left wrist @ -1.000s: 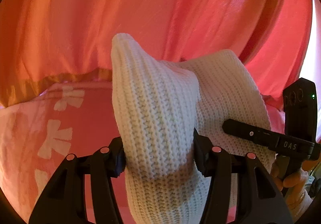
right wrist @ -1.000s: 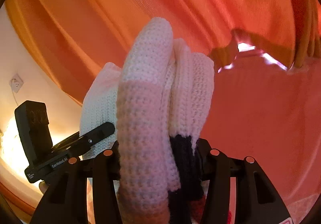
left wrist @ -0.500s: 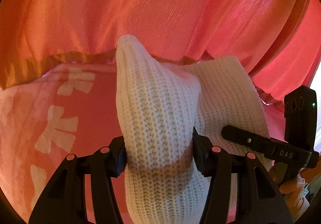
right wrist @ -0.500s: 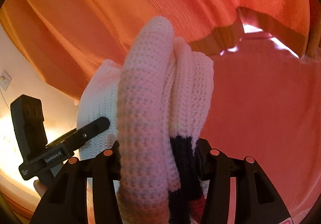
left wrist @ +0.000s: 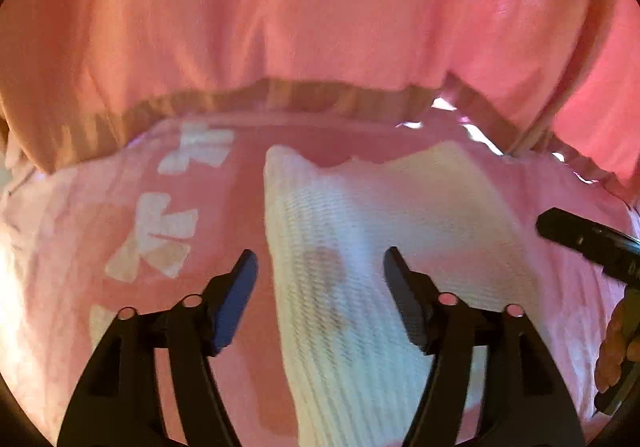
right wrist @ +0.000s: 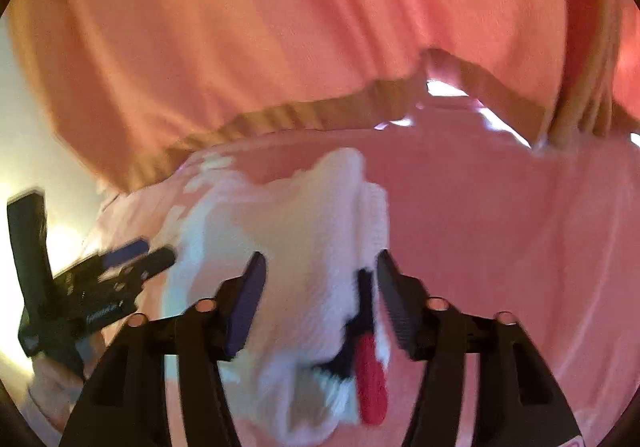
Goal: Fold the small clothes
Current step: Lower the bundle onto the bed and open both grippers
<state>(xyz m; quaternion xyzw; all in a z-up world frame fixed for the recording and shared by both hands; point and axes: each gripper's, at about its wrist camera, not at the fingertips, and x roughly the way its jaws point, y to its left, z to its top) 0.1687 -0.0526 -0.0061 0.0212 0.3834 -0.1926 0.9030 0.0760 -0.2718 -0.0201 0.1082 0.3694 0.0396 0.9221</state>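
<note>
Both grippers have dropped toward the pink bedsheet (left wrist: 72,231), and the white knit garment (left wrist: 360,231) that stood bunched between their jaws now lies spread on that sheet. On the left gripper (left wrist: 320,287) the jaws have just been opening: they stand wide, each pad clear of the knit, with the garment's near fold lying loose between them. On the right gripper (right wrist: 318,291) the jaws have narrowed slightly by the record, yet the blurred right wrist view shows the pads apart, with a gap on each side of the knit, so I read it as released too.

My judgement is that this marks the set-down of 1 fold: the garment is down on the sheet, and the next step is either another fold or a smoothing pass.

Around the garment, white bow shapes (left wrist: 160,235) are printed on the sheet to its left. Beyond its far edge hangs an orange curtain (left wrist: 320,7) with a tan hem just above the sheet. A black and red patch (right wrist: 366,359) shows at the garment's near right end. Nothing lies on the garment, though the curtain hem crowds its far side, and motion blur hides fine detail.
</note>
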